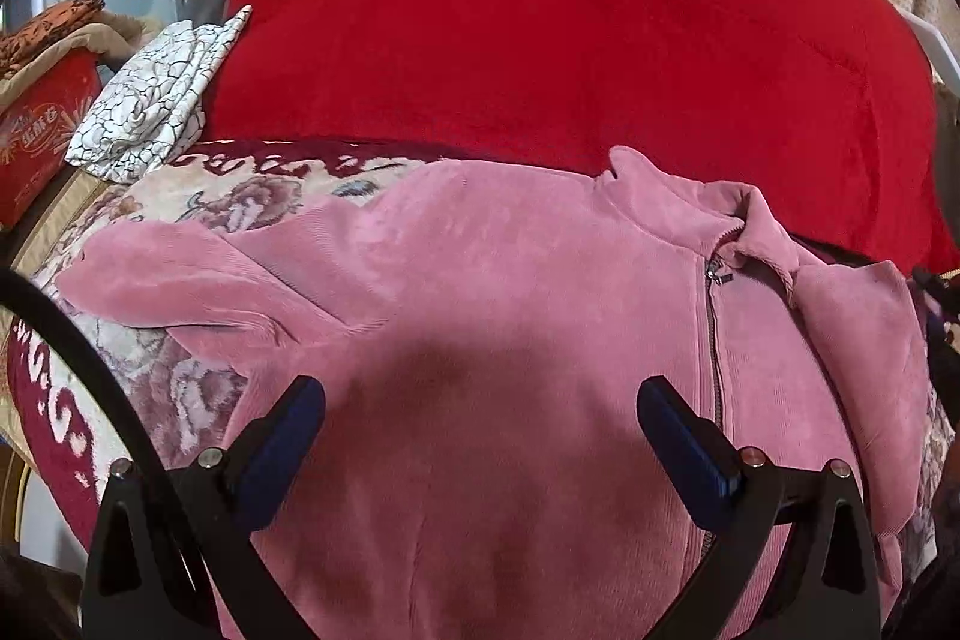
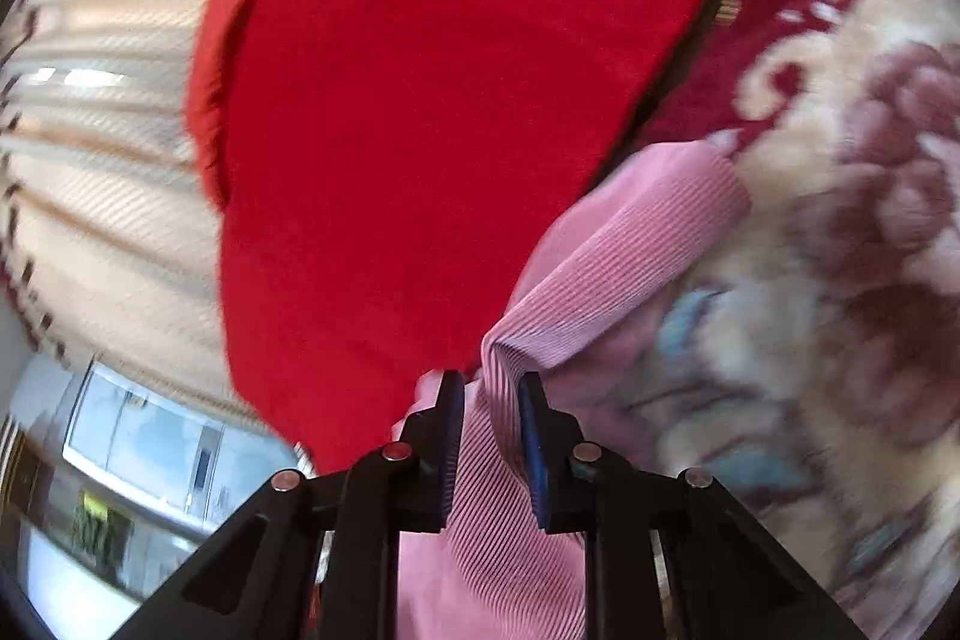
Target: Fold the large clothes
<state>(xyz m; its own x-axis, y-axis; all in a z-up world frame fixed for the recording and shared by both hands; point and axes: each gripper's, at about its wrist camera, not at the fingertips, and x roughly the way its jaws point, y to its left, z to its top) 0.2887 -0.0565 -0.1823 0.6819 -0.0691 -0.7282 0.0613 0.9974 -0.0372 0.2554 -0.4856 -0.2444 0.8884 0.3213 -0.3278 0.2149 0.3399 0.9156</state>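
Note:
A pink corduroy zip jacket (image 1: 510,292) lies spread on a floral blanket (image 1: 240,202), zipper (image 1: 714,340) up and collar toward the red quilt. One sleeve lies out to the left, the other is folded over at the right. My left gripper (image 1: 480,406) hovers open just above the jacket's body, nothing between its blue pads (image 1: 288,436). In the right wrist view my right gripper (image 2: 491,388) is shut on a bunched pink sleeve (image 2: 606,256) of the jacket, whose cloth is pinched between the pads and lifted off the blanket (image 2: 840,220).
A big red quilt (image 1: 540,40) lies behind the jacket. A white crackle-print cloth (image 1: 156,94) and a red box (image 1: 42,124) sit at the left. The red quilt (image 2: 450,100) fills the right wrist view, with a cream curtain (image 2: 108,100) and an appliance (image 2: 150,436) beyond.

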